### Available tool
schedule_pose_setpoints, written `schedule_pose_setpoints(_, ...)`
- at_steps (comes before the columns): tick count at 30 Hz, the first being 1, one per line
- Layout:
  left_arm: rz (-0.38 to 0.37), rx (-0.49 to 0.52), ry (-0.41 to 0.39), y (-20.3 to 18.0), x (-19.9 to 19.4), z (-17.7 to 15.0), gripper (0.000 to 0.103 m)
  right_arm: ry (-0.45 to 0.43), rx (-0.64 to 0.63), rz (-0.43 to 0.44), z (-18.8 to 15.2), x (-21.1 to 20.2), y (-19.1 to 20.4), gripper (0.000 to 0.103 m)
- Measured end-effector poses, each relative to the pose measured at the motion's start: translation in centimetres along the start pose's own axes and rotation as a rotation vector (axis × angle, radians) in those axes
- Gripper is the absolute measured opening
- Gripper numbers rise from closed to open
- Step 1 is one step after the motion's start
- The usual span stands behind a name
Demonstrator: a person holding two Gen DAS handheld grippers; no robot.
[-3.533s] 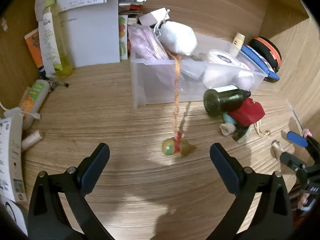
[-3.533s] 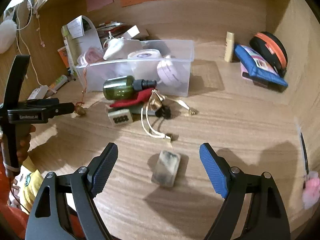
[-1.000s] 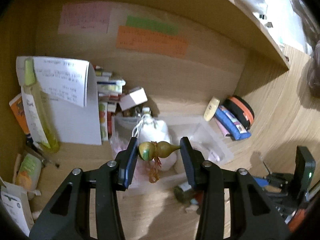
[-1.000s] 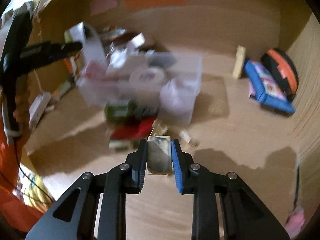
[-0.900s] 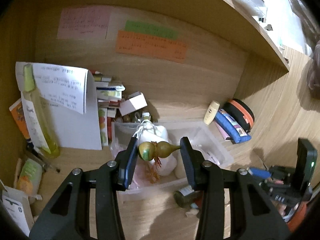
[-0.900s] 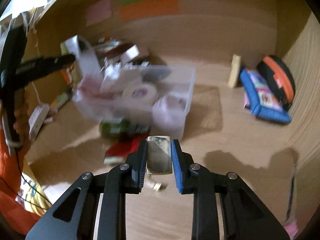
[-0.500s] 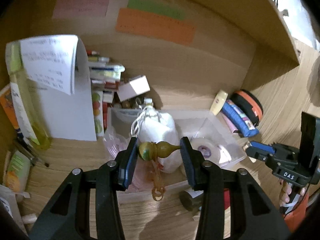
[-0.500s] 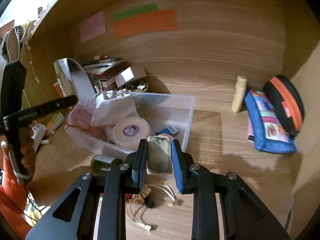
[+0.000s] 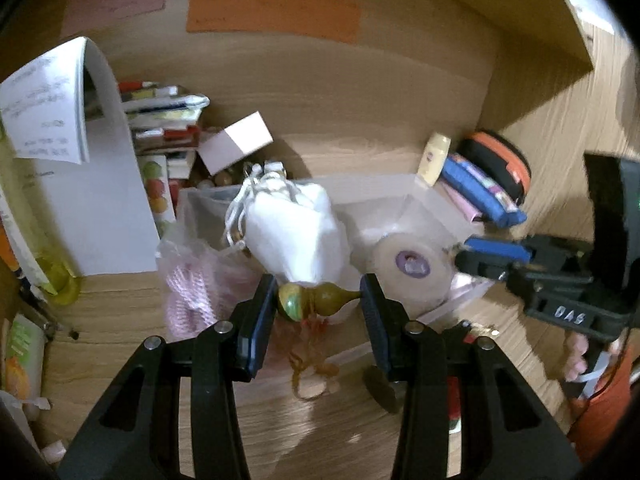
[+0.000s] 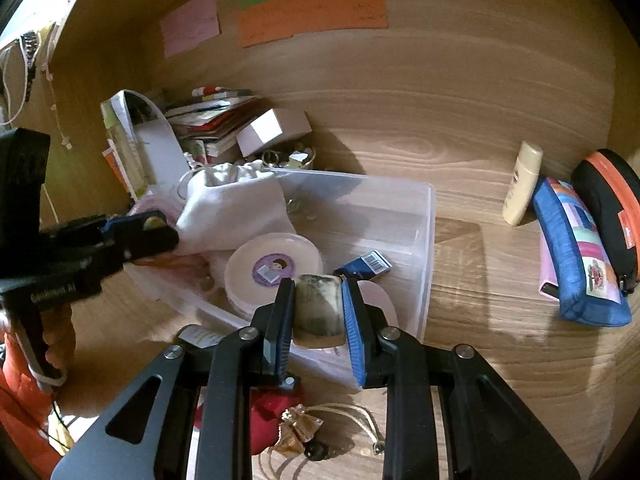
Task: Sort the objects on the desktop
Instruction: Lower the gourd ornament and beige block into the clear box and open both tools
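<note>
My left gripper (image 9: 319,302) is shut on a small olive-green gourd charm (image 9: 316,300) whose orange cord (image 9: 308,364) hangs down. It holds the charm above the near left part of the clear plastic bin (image 9: 424,196). My right gripper (image 10: 318,306) is shut on a grey-white rectangular block (image 10: 319,307) and holds it over the bin's near wall (image 10: 424,280). The bin holds a white drawstring pouch (image 10: 232,208), a tape roll (image 10: 272,268) and a blue card (image 10: 366,264). Each gripper shows in the other's view, the right one (image 9: 494,250) and the left one (image 10: 136,226).
A dark green bottle (image 10: 200,336), a red pouch (image 10: 268,412) and a gold charm on cord (image 10: 298,428) lie in front of the bin. A cream tube (image 10: 522,184), blue pouch (image 10: 580,256) and black-orange case (image 10: 616,200) sit right. Books and a white box (image 10: 272,130) stand behind.
Both grippers have moved forward and lower toward the bin, each still holding its object. The right gripper's block now hangs over the bin's near wall.
</note>
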State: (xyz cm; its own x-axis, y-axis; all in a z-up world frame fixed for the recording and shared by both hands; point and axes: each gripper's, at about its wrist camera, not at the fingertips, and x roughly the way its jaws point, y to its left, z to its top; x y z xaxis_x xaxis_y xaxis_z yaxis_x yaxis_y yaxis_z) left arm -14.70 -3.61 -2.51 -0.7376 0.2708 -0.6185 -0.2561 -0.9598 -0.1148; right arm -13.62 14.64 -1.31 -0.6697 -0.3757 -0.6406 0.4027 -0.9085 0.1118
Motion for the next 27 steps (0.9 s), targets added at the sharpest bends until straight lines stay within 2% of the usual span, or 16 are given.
schedule_pose_setpoints(8,0.036,0.055,0.010,-0.8,0.3,-0.5,0.043,-0.007,-0.024,-0.047,0.0,0.4,0.4,0.023)
schedule_pose_setpoints(14,0.041,0.062,0.017,-1.2,0.0,-0.5,0.054,-0.001,-0.050,-0.066,-0.2,0.0,0.9,0.027)
schedule_pose_setpoints(19,0.057,0.041,-0.011,-1.2,-1.5,-0.3,0.063,-0.029,-0.069,-0.108,-0.5,-1.2,1.3,0.047)
schedule_pose_setpoints(23,0.077,0.020,-0.048,-1.1,-3.4,-0.1,0.074,-0.067,-0.069,-0.133,-0.7,-2.9,1.3,0.056)
schedule_pose_setpoints(25,0.080,0.011,-0.058,-1.0,-4.2,-0.1,0.077,-0.086,-0.063,-0.146,-1.0,-3.7,1.2,0.068)
schedule_pose_setpoints(27,0.083,-0.001,-0.063,-1.0,-4.9,-0.2,0.080,-0.103,-0.058,-0.163,-1.3,-4.7,1.1,0.073)
